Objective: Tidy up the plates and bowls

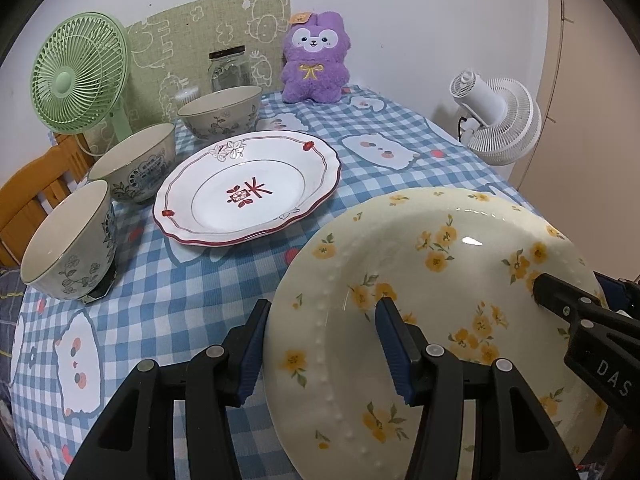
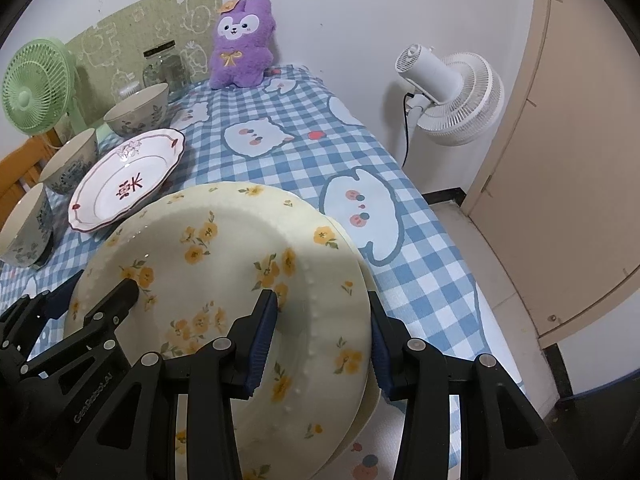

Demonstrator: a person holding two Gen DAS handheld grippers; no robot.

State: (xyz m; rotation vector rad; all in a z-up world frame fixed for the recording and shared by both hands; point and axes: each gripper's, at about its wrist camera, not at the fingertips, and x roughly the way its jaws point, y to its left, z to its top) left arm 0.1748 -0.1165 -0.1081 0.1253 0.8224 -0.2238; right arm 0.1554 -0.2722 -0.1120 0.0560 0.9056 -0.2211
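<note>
- Yellow-flowered plate (image 1: pixel 436 280) is being held tilted above the checked tablecloth (image 1: pixel 192 300), near the front edge of the table, its left rim up in the left wrist view.
- Left gripper (image 1: pixel 320 344) is straddling the plate's left rim, jaws about half open, one blue pad on the plate's face, the other behind the rim; looks gripped.
- Right gripper (image 2: pixel 320 344) is doing the same on the right rim, jaws partly open, pads either side of the rim, holding it.
- In the right wrist view a second cream plate (image 2: pixel 370 396) is showing just under the flowered one, edge peeking out; touching or not, can't tell.
- White plate with red trim (image 1: pixel 248 188) is lying flat on the cloth, beyond and left of the held plate, apart from it.
- Three patterned bowls (image 1: pixel 136 164) are sitting in a row along that plate's left side, near it.
- Green fan (image 1: pixel 80 76), glass jar (image 1: pixel 230 68) and purple plush toy (image 1: pixel 314 58) are standing at the far end by the wall.
- White fan (image 1: pixel 496 120) is standing off the table's right side.
</note>
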